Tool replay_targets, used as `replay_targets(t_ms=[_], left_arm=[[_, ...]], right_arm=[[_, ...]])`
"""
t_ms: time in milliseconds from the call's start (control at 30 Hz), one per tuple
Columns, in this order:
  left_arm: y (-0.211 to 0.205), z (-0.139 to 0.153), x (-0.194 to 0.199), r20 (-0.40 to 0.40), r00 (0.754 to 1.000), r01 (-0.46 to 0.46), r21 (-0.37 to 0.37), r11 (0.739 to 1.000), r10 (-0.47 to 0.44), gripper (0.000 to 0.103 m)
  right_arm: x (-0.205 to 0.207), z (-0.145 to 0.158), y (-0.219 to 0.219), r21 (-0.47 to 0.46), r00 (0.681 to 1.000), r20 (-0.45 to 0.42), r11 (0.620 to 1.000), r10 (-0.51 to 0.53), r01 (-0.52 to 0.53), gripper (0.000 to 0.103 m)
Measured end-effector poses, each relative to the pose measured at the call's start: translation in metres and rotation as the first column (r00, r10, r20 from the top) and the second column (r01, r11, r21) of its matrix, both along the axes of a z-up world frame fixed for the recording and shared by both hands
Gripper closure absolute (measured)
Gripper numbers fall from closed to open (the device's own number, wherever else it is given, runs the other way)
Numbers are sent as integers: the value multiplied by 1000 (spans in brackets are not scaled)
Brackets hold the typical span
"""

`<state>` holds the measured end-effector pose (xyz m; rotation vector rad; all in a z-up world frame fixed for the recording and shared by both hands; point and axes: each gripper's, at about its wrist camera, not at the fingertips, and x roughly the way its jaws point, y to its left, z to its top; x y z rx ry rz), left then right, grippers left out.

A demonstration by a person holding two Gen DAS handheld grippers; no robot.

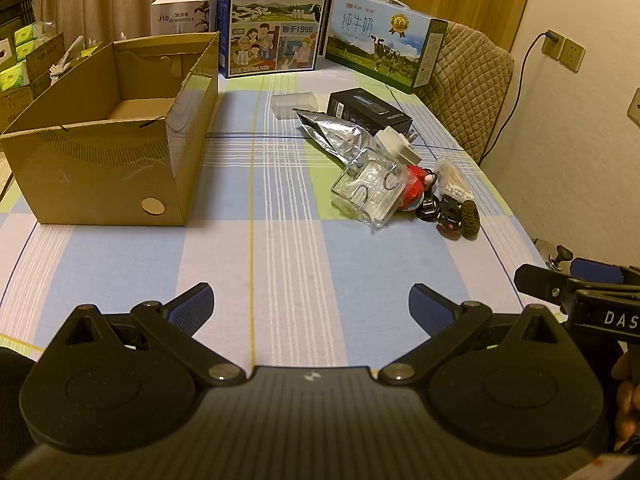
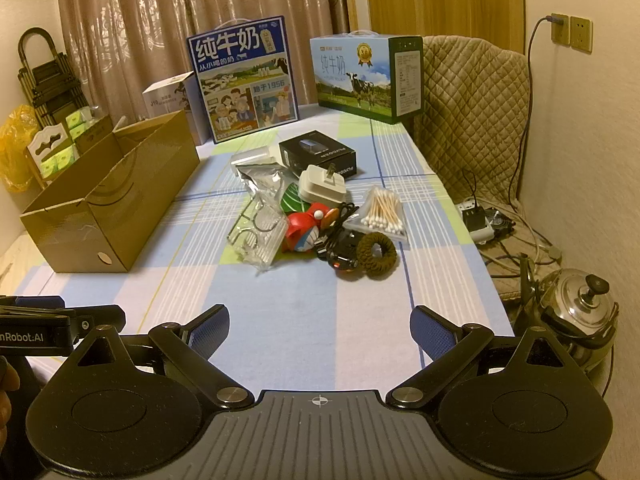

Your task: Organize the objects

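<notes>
An open cardboard box [image 1: 100,152] [image 2: 108,200] stands at the left of the checked tablecloth. A pile of small items lies right of centre: a clear glass jar [image 1: 370,186] [image 2: 260,224], a silver foil pouch [image 1: 334,132], a black box [image 1: 368,110] [image 2: 318,154], a red toy figure [image 2: 306,228], a bag of cotton swabs [image 2: 380,210], a brown hair tie [image 2: 376,254] and a white plug [image 2: 322,188]. My left gripper [image 1: 310,308] is open near the table's front edge, nothing between its fingers. My right gripper [image 2: 320,330] is open too, also short of the pile.
Two milk cartons [image 1: 276,16] [image 2: 366,74] and a white humidifier box [image 1: 182,14] stand at the back. A quilted chair [image 2: 472,120] sits right of the table. Cables and a metal kettle [image 2: 576,308] lie on the floor at the right.
</notes>
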<state>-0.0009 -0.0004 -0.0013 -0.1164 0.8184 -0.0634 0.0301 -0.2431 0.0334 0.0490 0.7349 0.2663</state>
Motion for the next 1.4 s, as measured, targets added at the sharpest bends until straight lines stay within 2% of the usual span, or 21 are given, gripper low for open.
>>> replay_targets(t_ms=[1400], left_arm=[[-1,-1,-1,-5,1000,1,-4,1000,-1,1]], right_arm=[[0,-1,-6,1,1000,-2,1000,-2,2,8]])
